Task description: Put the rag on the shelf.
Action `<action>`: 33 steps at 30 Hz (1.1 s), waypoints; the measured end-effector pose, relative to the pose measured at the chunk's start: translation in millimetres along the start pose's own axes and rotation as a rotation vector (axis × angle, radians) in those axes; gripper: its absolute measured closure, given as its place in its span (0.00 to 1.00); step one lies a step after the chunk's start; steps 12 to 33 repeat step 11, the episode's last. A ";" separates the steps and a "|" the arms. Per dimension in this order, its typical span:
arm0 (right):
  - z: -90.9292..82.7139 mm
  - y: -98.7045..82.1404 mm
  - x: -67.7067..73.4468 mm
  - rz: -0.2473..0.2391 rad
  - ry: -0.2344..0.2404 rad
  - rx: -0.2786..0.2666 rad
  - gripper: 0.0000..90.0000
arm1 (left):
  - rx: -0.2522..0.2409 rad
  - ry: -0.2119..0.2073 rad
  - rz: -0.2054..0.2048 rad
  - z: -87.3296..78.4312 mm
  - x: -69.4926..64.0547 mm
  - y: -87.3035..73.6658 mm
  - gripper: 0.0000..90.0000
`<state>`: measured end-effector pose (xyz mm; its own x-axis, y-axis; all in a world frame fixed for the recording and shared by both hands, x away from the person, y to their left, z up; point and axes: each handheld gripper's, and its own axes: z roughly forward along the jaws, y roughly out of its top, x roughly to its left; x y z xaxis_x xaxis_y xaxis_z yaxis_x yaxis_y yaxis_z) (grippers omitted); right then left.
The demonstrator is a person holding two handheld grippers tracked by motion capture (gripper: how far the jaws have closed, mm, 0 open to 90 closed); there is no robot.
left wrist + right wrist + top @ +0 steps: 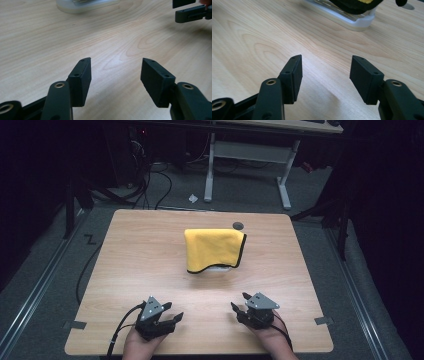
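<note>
Left hand-held gripper (171, 314) and right hand-held gripper (239, 303) hover low at the near edge of the desk (140, 255), jaws apart and empty, both aimed toward the yellow cloth (213, 249). The cloth drapes over a white tray (352, 21) mid-desk, well beyond the grippers, its long side running across the desk.

Lab/test bay: wood table (150, 270), floor cables (150, 185), floor rails (35, 290), dark surroundings.
</note>
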<state>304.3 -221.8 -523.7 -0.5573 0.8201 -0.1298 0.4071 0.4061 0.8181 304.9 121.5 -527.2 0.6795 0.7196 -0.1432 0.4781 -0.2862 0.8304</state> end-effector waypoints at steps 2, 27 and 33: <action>2.2 0.8 -3.5 0.013 -0.003 0.004 0.48 | -0.003 -0.008 -0.038 0.8 8.0 -0.9 0.46; 4.5 -3.3 -9.6 0.043 0.011 0.017 0.48 | -0.020 0.013 -0.099 -10.3 25.6 -5.4 0.47; 4.5 -3.3 -9.6 0.043 0.011 0.017 0.48 | -0.020 0.013 -0.099 -10.3 25.6 -5.4 0.47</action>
